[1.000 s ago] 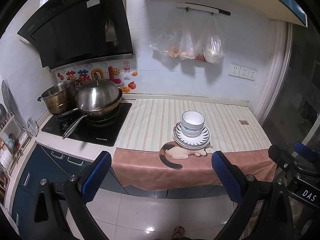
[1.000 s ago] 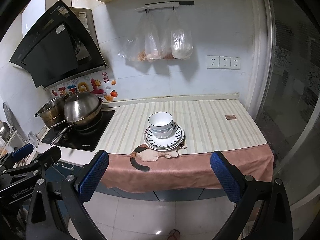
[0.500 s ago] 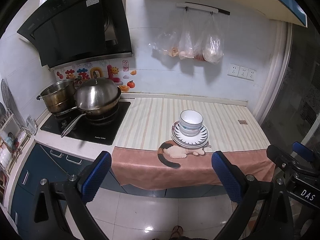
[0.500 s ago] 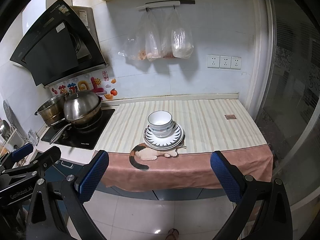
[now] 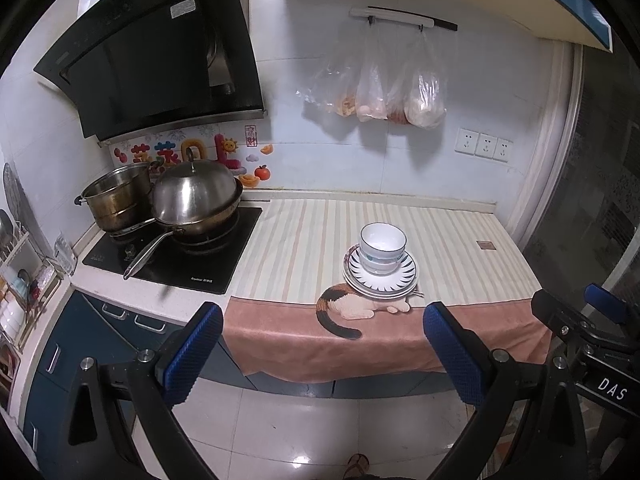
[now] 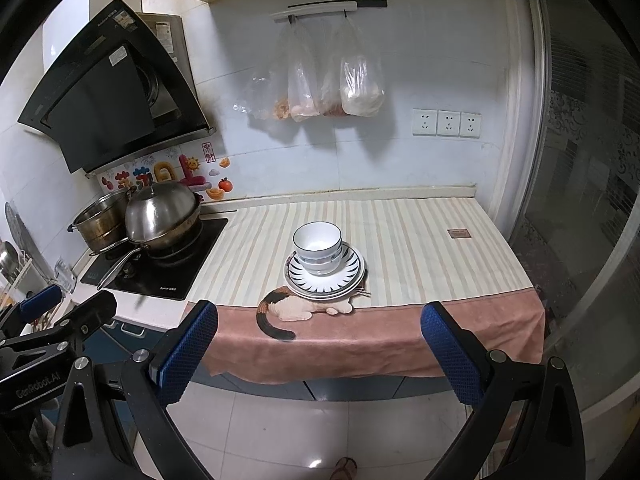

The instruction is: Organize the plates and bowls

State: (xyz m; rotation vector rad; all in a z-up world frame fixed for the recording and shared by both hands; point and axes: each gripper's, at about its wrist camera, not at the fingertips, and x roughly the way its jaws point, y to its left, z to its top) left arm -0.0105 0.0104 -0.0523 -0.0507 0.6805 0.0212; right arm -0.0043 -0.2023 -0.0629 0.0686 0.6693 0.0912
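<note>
White bowls with blue rims [image 5: 382,249] are stacked on a pile of white plates with dark radial stripes [image 5: 402,280], near the front edge of the striped counter. They also show in the right wrist view: bowls [image 6: 318,249], plates [image 6: 352,272]. My left gripper [image 5: 323,354] is open and empty, held back from the counter above the floor. My right gripper [image 6: 320,352] is open and empty too, equally far back. Each gripper shows at the edge of the other's view.
A pink cloth with a cat picture [image 5: 352,308] hangs over the counter edge. A lidded wok [image 5: 196,200] and a steel pot [image 5: 116,196] sit on the hob at the left. Plastic bags [image 5: 384,92] hang on the wall. A dish rack [image 5: 16,280] stands far left.
Both grippers have drifted slightly back from the counter, so the stack looks a little smaller. The bowls and plates have not moved.
</note>
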